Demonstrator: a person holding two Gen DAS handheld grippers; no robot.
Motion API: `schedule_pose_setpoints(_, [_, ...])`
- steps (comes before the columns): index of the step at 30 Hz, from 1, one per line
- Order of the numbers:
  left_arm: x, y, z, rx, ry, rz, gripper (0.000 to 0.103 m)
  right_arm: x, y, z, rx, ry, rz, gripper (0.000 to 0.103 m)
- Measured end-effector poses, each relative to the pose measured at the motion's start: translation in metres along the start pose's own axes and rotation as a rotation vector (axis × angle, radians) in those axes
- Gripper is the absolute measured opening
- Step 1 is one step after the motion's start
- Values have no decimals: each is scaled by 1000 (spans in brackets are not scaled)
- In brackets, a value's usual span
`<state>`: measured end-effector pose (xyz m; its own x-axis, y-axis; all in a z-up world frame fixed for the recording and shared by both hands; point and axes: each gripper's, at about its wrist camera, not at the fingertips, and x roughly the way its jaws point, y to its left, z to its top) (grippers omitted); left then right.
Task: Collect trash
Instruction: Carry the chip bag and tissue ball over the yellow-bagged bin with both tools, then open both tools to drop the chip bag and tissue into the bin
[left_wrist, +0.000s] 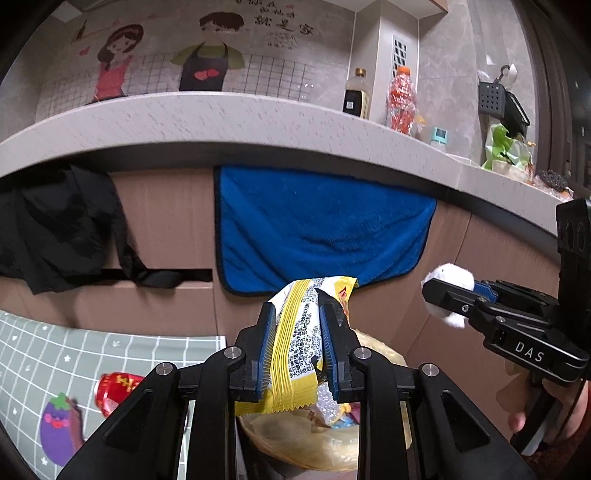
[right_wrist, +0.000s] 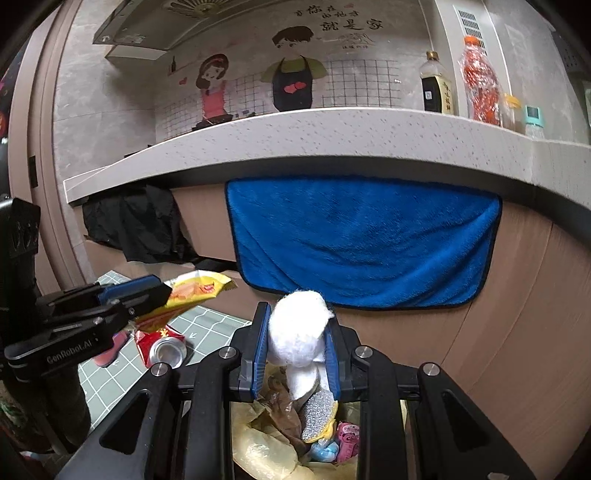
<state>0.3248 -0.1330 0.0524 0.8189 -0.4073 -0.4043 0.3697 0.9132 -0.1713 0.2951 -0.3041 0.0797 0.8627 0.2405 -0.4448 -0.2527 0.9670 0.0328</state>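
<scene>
My left gripper (left_wrist: 297, 314) is shut on a yellow and white snack wrapper (left_wrist: 295, 343), held above a trash bin lined with a yellowish bag (left_wrist: 295, 443). The left gripper also shows in the right wrist view (right_wrist: 155, 291) with the wrapper (right_wrist: 195, 288). My right gripper (right_wrist: 297, 314) is shut on a crumpled white tissue wad (right_wrist: 297, 332), held over the same bin (right_wrist: 258, 450), which holds a silver sponge and small wrappers. The right gripper shows in the left wrist view (left_wrist: 436, 291) with the tissue (left_wrist: 452, 277). A crushed red can (right_wrist: 162, 345) lies on the checked mat.
A grey-green checked mat (left_wrist: 55, 350) covers the floor at left, with the red can (left_wrist: 114, 387) and an eggplant toy (left_wrist: 59, 428). A blue towel (left_wrist: 317, 225) and black cloth (left_wrist: 62, 229) hang from the cabinet under a grey counter (left_wrist: 221, 118) holding bottles (left_wrist: 400, 99).
</scene>
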Motion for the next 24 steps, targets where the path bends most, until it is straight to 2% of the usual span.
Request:
schedule_pose_setpoints(12, [39, -1, -6, -35, 58, -77, 25, 20, -30, -10, 87, 39, -10, 27])
schedule_pose_setpoints(14, [49, 4, -7, -56, 71, -118, 35, 23, -37, -13, 107, 30, -8, 34])
schedule_pose_setpoints(15, [56, 8, -8, -78, 103, -140, 52, 26, -40, -15, 113, 30, -12, 47])
schedule_pose_setpoints(16, [58, 11, -8, -98, 119, -157, 63, 29, -42, -17, 117, 39, -22, 55])
schedule_pose_setpoints(18, [60, 20, -11, -138, 133, -165, 65, 37, -46, -23, 130, 68, -58, 55])
schedule_pose_setpoints(24, [45, 48, -14, -178, 144, -109, 65, 38, -47, -39, 153, 87, -55, 55])
